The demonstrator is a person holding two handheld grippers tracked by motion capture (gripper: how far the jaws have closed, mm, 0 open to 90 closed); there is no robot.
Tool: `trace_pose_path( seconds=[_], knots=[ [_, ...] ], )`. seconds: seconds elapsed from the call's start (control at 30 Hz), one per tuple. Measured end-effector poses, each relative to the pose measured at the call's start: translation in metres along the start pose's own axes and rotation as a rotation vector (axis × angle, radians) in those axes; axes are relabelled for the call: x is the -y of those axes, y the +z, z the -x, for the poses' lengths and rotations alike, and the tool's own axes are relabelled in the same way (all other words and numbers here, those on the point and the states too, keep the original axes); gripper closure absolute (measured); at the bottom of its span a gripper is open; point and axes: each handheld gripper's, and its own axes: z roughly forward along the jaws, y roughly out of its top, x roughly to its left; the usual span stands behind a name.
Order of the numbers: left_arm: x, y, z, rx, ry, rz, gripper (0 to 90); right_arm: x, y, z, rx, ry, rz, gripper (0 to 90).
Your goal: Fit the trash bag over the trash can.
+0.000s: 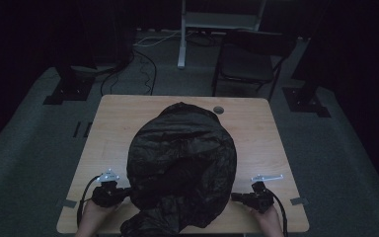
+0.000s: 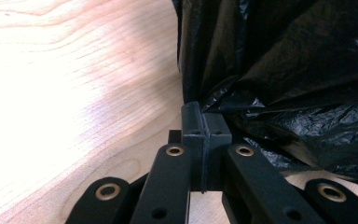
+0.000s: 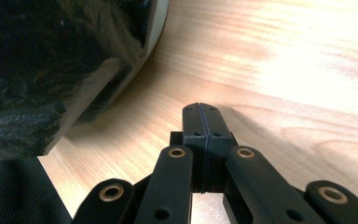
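Note:
A big, puffed-up black plastic bag (image 1: 182, 158) lies on the middle of the wooden table (image 1: 113, 123), with its crumpled end at the near edge. My left gripper (image 1: 127, 189) is against the bag's left side. In the left gripper view the jaws (image 2: 204, 108) are pressed together, and a fold of the bag's film (image 2: 298, 70) runs into their tip. My right gripper (image 1: 235, 196) sits low at the bag's right side. Its jaws (image 3: 203, 108) are shut with nothing between them, and the bag (image 3: 51, 70) is a little way off to their left.
A small round grommet (image 1: 218, 109) sits in the tabletop behind the bag. Beyond the table stand a dark chair (image 1: 249, 59), a white frame leg (image 1: 181, 39), floor cables (image 1: 145, 64) and dark stand bases (image 1: 69, 86). Bare wood (image 3: 284, 70) lies on both sides of the bag.

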Motion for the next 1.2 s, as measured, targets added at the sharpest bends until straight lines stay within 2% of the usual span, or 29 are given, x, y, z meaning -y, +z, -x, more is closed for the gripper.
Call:
trace_pose_path(
  seconds=[0.03, 0.07, 0.1, 0.13, 0.17, 0.2, 0.23, 0.27, 0.3, 0.4, 0.47, 0.5, 0.57, 0.67, 0.73, 0.77, 0.83, 0.87, 0.97, 1.07, 1.2],
  knots=[
    [0.001, -0.004, -0.002, 0.015, -0.027, 0.032, 89.7, -0.001, -0.003, 0.002, -0.003, 0.0, 0.014, 90.0],
    [0.001, -0.008, -0.005, 0.045, -0.046, 0.081, 80.8, -0.003, -0.008, 0.003, -0.003, -0.001, 0.033, 90.0],
    [0.001, -0.013, -0.008, 0.074, -0.052, 0.113, 69.3, -0.005, -0.014, 0.005, -0.01, 0.002, 0.058, 84.4],
    [0.0, -0.021, -0.01, 0.079, -0.078, 0.132, 60.3, -0.007, -0.019, 0.006, -0.018, 0.004, 0.075, 79.8],
    [0.0, -0.025, -0.012, 0.065, -0.085, 0.144, 53.5, -0.011, -0.028, 0.007, -0.023, 0.003, 0.095, 73.3],
    [-0.004, -0.039, -0.015, 0.069, -0.116, 0.196, 45.5, -0.013, -0.031, 0.007, -0.022, 0.004, 0.103, 68.5],
    [-0.007, -0.049, -0.018, 0.09, -0.138, 0.215, 41.0, -0.017, -0.04, 0.006, -0.02, 0.0, 0.125, 64.9],
    [-0.01, -0.057, -0.019, 0.082, -0.151, 0.237, 40.3, -0.019, -0.045, 0.006, -0.017, -0.005, 0.135, 59.5],
    [-0.015, -0.068, -0.02, 0.056, -0.158, 0.263, 39.3, -0.021, -0.049, 0.005, -0.012, -0.008, 0.144, 56.4],
    [-0.035, -0.097, -0.021, 0.044, -0.139, 0.346, 35.4, -0.026, -0.058, 0.004, -0.015, -0.012, 0.179, 48.6],
    [-0.048, -0.108, -0.02, 0.069, -0.13, 0.382, 33.5, -0.03, -0.065, 0.003, -0.029, -0.013, 0.231, 46.0],
    [-0.054, -0.111, -0.018, 0.082, -0.119, 0.385, 31.1, -0.034, -0.068, 0.003, -0.038, -0.014, 0.254, 43.2],
    [-0.064, -0.113, -0.012, 0.116, -0.096, 0.393, 31.1, -0.046, -0.078, 0.003, -0.04, -0.021, 0.295, 40.3],
    [-0.072, -0.109, 0.001, 0.158, -0.061, 0.393, 30.9, -0.074, -0.096, -0.002, -0.043, -0.053, 0.373, 37.0],
    [-0.074, -0.105, 0.007, 0.169, -0.039, 0.383, 30.9, -0.102, -0.108, -0.008, -0.065, -0.077, 0.41, 34.3],
    [-0.075, -0.103, 0.01, 0.176, -0.03, 0.379, 30.9, -0.117, -0.111, -0.012, -0.091, -0.091, 0.424, 33.0],
    [-0.076, -0.097, 0.014, 0.19, -0.021, 0.372, 30.9, -0.148, -0.111, -0.02, -0.132, -0.116, 0.416, 31.1],
    [-0.076, -0.094, 0.015, 0.196, -0.022, 0.372, 30.9, -0.167, -0.106, -0.025, -0.146, -0.132, 0.395, 31.0],
    [-0.076, -0.09, 0.016, 0.211, -0.024, 0.375, 30.9, -0.206, -0.086, -0.036, -0.202, -0.135, 0.321, 30.4],
    [-0.076, -0.089, 0.018, 0.216, -0.018, 0.375, 30.9, -0.234, -0.064, -0.047, -0.215, -0.154, 0.24, 30.3],
    [-0.073, -0.09, 0.018, 0.221, -0.02, 0.384, 31.0, -0.255, -0.041, -0.057, -0.231, -0.17, 0.168, 30.2]
  ],
)
